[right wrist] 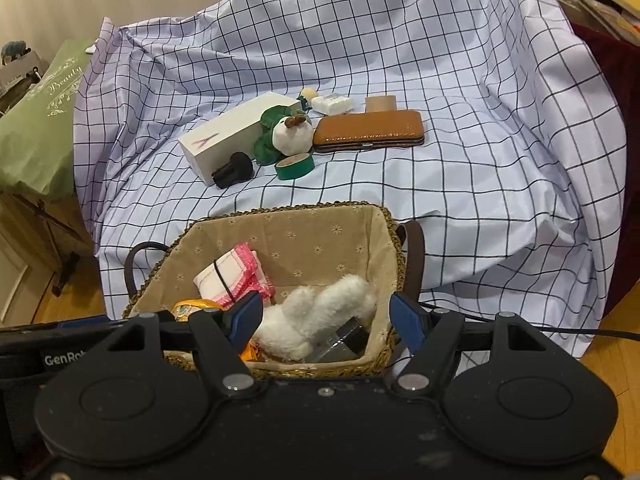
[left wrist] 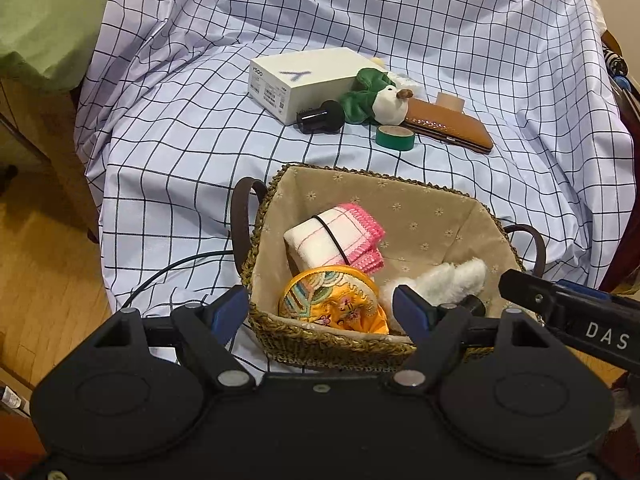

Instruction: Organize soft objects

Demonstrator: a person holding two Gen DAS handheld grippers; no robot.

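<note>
Hovering over basket (left wrist: pixel 320 340), fingers (left wrist: pixel 228 312) parted, empty

A: Soft, even indoor light; the checked cloth (left wrist: pixel 360 20) reads bright with only faint fold shadows.

B: Sharp centrally (fisheye bends grid lines towards 3 and 9 o'clock); corners darken, slight glare on the brown case (right wrist: pixel 368 128).

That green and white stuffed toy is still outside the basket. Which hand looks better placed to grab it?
Neither clearly. The left gripper and right gripper both hover open over the basket, the stuffed toy straight ahead. Slight edge: right, since the white box doesn't flank its side.
</note>
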